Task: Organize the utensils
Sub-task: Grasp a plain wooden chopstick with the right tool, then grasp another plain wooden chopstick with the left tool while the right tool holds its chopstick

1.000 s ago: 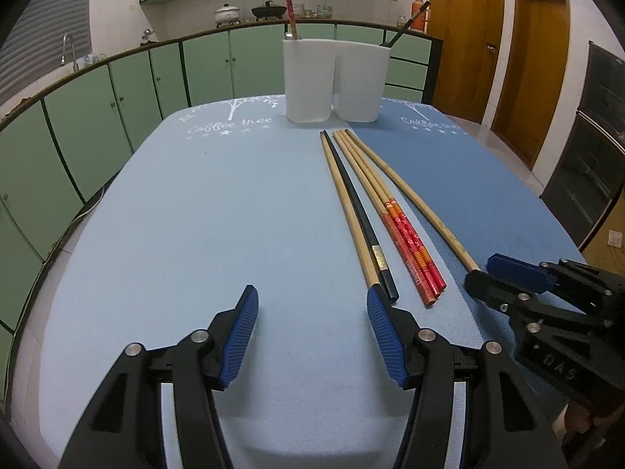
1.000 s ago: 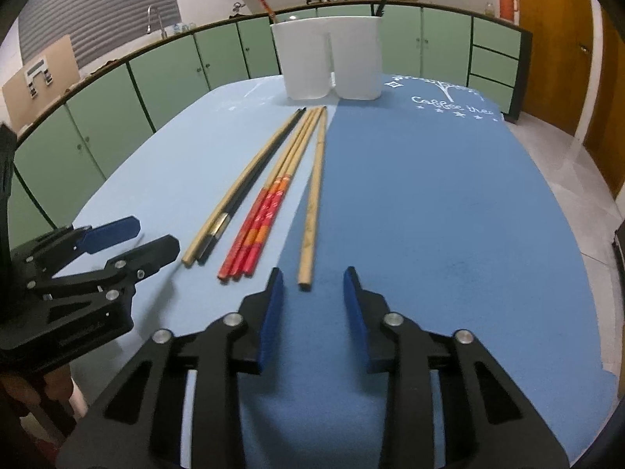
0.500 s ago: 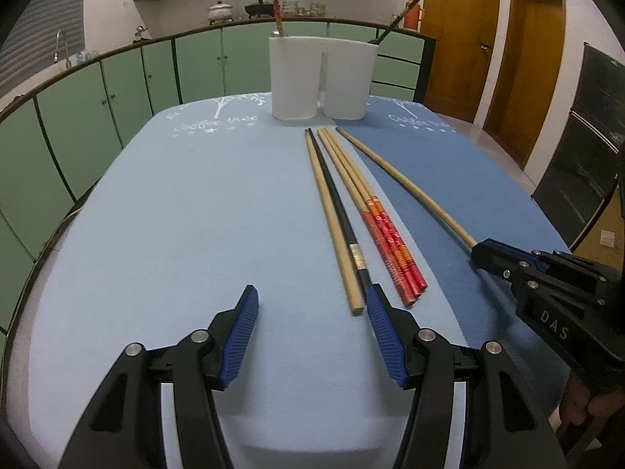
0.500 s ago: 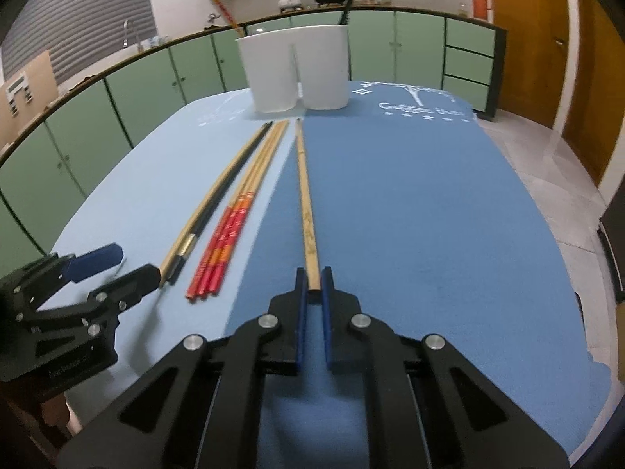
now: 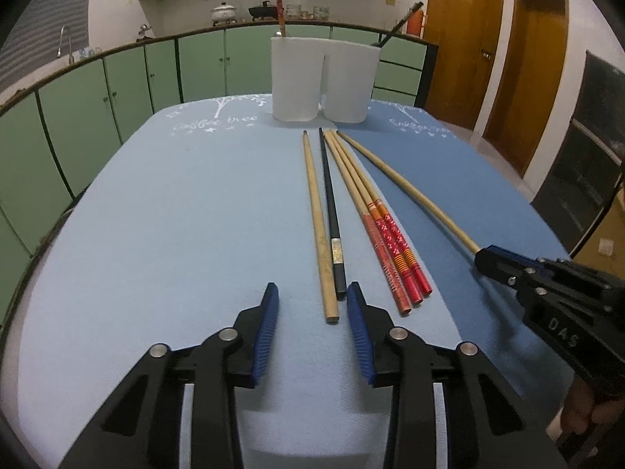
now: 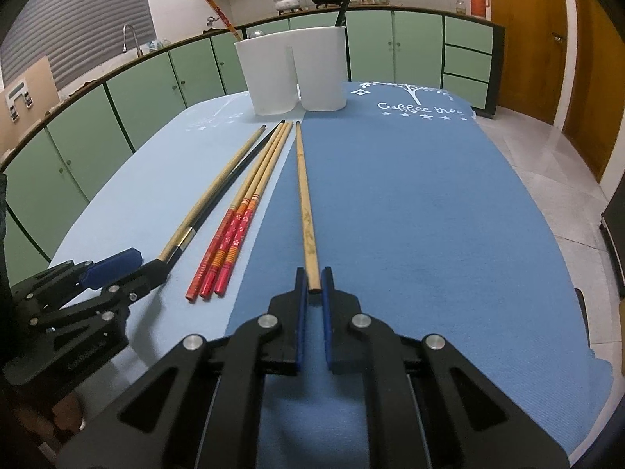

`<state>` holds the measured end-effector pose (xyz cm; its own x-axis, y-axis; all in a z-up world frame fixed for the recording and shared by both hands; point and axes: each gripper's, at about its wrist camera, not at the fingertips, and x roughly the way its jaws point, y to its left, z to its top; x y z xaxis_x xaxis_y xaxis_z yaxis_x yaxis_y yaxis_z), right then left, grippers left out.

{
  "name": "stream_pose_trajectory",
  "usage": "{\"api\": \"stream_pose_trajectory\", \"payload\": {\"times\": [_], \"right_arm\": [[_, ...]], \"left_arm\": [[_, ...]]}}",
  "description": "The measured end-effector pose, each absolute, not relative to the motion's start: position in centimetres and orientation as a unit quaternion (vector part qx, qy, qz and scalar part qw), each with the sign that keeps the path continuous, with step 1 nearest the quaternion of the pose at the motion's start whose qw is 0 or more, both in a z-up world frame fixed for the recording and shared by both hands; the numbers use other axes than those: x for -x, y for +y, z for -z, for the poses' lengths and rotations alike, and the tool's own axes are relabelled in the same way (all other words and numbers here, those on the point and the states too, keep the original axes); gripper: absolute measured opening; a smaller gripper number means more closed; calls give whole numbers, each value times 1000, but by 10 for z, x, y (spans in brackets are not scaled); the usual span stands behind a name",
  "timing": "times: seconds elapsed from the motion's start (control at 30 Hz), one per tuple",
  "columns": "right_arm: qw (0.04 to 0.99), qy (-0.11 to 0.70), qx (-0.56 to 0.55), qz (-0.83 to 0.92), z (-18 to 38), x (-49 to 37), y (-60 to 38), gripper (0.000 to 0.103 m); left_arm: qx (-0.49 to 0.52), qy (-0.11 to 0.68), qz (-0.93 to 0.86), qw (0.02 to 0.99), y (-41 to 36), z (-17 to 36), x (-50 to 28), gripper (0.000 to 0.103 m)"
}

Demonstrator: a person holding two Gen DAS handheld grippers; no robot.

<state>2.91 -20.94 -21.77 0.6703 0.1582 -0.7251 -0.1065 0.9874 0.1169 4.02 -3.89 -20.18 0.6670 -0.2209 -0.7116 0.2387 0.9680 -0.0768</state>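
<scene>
My right gripper [image 6: 314, 279] is clenched on the near end of a long plain bamboo chopstick [image 6: 304, 199], which lies along the blue tablecloth [image 6: 429, 211] pointing toward the white two-compartment plastic holder [image 6: 293, 74]. My left gripper [image 5: 312, 301] is released, its jaws just closing around the near tips of a second bamboo chopstick [image 5: 318, 230] and a black chopstick [image 5: 331, 211]. Three red-handled chopsticks [image 5: 384, 242] lie just beside these.
</scene>
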Motion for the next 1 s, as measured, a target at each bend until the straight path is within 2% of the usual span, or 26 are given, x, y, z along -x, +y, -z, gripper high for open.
{"api": "stream_pose_trajectory", "payload": {"times": [0.67,0.8,0.9,1.0], "right_arm": [[911,404,-32,-76,222,-30,-206,7],[914,398,-30,-75,225,-32,-205,8],[916,394,-24,-74,225,-32,-203,7],[915,395,-28,-75,225,-33,-204,6]], "left_arm": [[-14,383,86,920,-31,207,-49,32],[-14,378,80,922,-32,209,-50,22],[-12,379,84,922,-35,208,-52,10],[-18,377,88,922,-39,208,-52,8]]}}
